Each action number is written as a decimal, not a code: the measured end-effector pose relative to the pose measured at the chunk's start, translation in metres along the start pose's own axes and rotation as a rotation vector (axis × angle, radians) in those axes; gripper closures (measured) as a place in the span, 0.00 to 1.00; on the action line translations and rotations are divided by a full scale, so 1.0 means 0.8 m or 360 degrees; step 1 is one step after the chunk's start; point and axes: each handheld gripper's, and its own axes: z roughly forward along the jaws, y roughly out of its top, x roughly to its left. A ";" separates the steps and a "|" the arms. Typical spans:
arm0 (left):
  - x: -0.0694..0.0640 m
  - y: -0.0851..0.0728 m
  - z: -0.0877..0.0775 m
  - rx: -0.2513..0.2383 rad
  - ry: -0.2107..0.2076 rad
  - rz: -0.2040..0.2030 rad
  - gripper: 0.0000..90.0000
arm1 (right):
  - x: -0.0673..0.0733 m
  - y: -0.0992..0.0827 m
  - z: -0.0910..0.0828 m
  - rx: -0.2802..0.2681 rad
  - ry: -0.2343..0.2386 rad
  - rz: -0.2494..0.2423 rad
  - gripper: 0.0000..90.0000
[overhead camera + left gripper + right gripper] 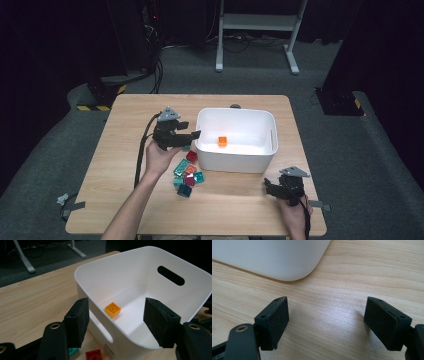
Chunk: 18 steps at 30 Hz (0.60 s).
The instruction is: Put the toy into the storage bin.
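Black fingers [77, 322] of the left gripper [117, 325] rise close before its camera, wide apart and holding nothing. Between them, further off, stands the white bin [100, 292], and on its floor lies one orange brick [112, 309], flat, studs up, apart from the walls.

From the high view, the left gripper [192, 134] hovers at the left rim of the bin [272, 145], with the brick [222, 141] inside near the middle. On the tabletop [125, 150], just in front of the bin's near-left corner, waits a small pile of bricks [187, 175] in red, teal, orange and dark blue, some touching each other. The right gripper [272, 187] rests low near the right front corner of the tabletop, well apart from the pile. Its own view shows its fingers [274, 320] also apart and empty above bare wood [332, 322], with the bin's rounded corner [287, 262] just ahead.

I judge that the work is to move bricks into the bin, one at a time, and that one release is just done. The next move, I think, calls for the left gripper to go back down to the pile, choose a brick at the edge, and close the fingers on two opposite sides without pushing the neighbours.
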 end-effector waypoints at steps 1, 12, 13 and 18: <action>0.003 -0.003 -0.002 -0.0004 0.0007 -0.0009 0.42 | 0.000 0.000 0.000 0.0001 0.0000 0.0003 0.22; 0.025 -0.041 -0.024 0.0024 0.0123 -0.0081 0.42 | 0.000 0.000 0.000 0.0001 0.0000 0.0003 0.22; 0.027 -0.046 -0.025 0.0022 0.0121 -0.0095 0.43 | 0.000 0.000 0.000 0.0000 -0.0001 0.0003 0.22; 0.033 -0.068 -0.027 0.0053 0.0126 -0.0130 0.43 | 0.000 0.000 0.000 0.0001 0.0000 0.0003 0.22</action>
